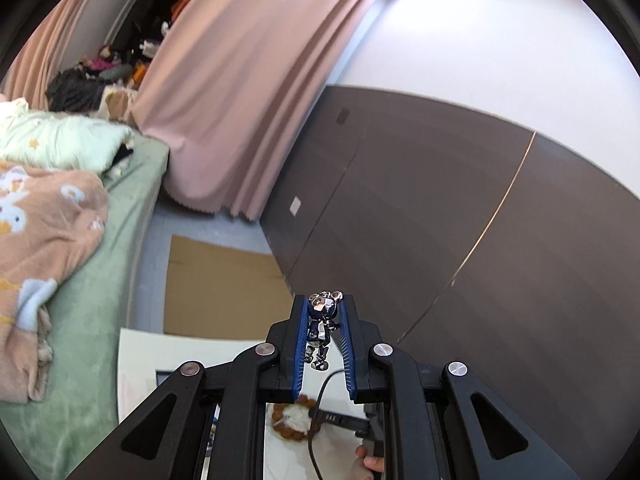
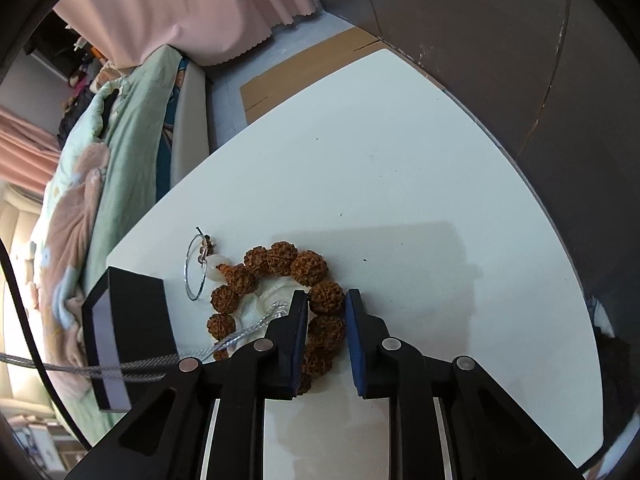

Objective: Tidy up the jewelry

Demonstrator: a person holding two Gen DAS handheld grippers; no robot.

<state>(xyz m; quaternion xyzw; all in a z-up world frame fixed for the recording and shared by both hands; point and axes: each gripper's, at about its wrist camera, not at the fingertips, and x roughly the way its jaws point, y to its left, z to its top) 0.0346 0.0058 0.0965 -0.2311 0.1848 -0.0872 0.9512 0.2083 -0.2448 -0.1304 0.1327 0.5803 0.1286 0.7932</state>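
My left gripper (image 1: pixel 324 300) is raised above the table, shut on a shiny silver bear pendant (image 1: pixel 322 320) that hangs between its blue pads. A silver chain (image 2: pixel 240 334) trails off the white table (image 2: pixel 400 160) toward the left. On the table lies a brown bead bracelet (image 2: pixel 280 260) around a white cloth (image 2: pixel 264 300). My right gripper (image 2: pixel 326 298) points down at it, its pads pressed on one bead on the bracelet's right side. The left wrist view shows the bracelet (image 1: pixel 296 420) far below.
A black box (image 2: pixel 128 320) stands at the table's left edge. A thin silver hoop (image 2: pixel 196 268) with a white stone (image 2: pixel 214 264) lies beside the bracelet. Left of the table is a bed (image 1: pixel 120 240). Pink curtains (image 1: pixel 240 100), floor cardboard (image 1: pixel 216 280) and a brown wall panel (image 1: pixel 440 200) lie beyond.
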